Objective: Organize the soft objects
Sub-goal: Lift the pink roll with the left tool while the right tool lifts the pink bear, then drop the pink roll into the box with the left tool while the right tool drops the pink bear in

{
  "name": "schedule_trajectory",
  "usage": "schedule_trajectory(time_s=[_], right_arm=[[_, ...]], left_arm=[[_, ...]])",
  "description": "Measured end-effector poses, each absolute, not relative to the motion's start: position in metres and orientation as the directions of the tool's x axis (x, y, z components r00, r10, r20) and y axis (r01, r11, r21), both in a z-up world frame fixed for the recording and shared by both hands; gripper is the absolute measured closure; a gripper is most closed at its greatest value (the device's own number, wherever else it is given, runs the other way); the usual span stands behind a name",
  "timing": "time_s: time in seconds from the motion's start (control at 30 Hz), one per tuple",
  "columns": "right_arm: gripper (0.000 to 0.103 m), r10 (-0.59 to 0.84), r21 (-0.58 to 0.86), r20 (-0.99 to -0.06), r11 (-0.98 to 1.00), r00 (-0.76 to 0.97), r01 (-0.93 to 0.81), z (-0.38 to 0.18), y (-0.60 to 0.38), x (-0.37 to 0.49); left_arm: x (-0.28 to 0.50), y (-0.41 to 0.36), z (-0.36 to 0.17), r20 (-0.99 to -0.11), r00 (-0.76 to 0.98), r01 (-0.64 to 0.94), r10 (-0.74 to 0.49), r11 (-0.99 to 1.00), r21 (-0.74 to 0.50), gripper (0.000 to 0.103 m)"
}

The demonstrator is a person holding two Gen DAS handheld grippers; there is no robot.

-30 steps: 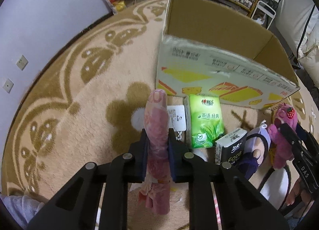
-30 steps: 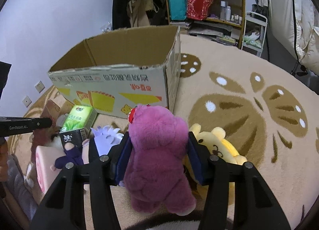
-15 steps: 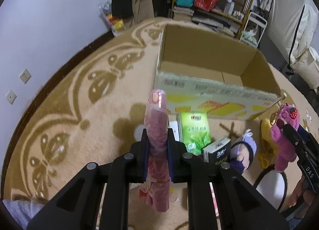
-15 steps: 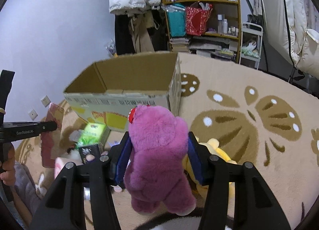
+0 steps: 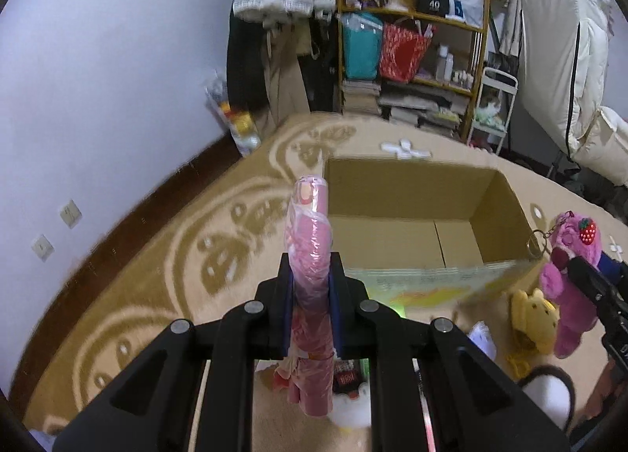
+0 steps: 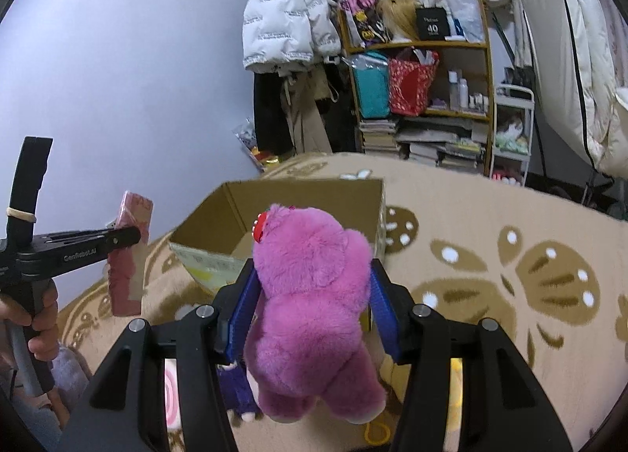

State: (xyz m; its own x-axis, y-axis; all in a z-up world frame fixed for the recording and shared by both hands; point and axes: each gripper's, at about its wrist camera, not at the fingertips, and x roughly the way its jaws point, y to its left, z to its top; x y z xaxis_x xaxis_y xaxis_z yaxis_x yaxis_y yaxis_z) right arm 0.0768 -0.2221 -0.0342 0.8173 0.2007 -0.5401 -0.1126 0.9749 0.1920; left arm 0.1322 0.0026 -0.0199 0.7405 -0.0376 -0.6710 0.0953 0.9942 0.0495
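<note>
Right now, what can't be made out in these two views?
- Box front print: left view, motion blur.
- Items on the rug behind the pink pack: left view, hidden by left gripper.
- Purple bear face: right view, turned away.
- Yellow toy: right view, mostly behind the bear.

Two fisheye views, one from behind each pair of tongs, angled down across the rug (image 5: 149, 275) toward the shelf (image 6: 451, 71). Close behind whatever sits clamped ahead. Shared: the open cardboard box (image 5: 412, 224), the white jacket (image 6: 282, 24), each other's tongs at the edge.
</note>
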Motion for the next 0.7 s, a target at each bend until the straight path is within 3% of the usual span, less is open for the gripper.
schedule_trajectory(time_s=[0.43,0.7], right_arm=[[0.045,0.211,0.170,-0.483,0.975,0.850,-0.146,-0.002,-0.220,0.125],[0.044,0.240,0.160,-0.472,0.970,0.849,-0.185,0.004,-0.216,0.156]], left_arm=[[0.175,-0.027,0.023,-0.575,0.814,0.151,-0.081,0.986,0.074,0.089],[0.196,-0.032,0.016,-0.596,0.784,0.208,-0.175,0.978,-0.012,0.088]])
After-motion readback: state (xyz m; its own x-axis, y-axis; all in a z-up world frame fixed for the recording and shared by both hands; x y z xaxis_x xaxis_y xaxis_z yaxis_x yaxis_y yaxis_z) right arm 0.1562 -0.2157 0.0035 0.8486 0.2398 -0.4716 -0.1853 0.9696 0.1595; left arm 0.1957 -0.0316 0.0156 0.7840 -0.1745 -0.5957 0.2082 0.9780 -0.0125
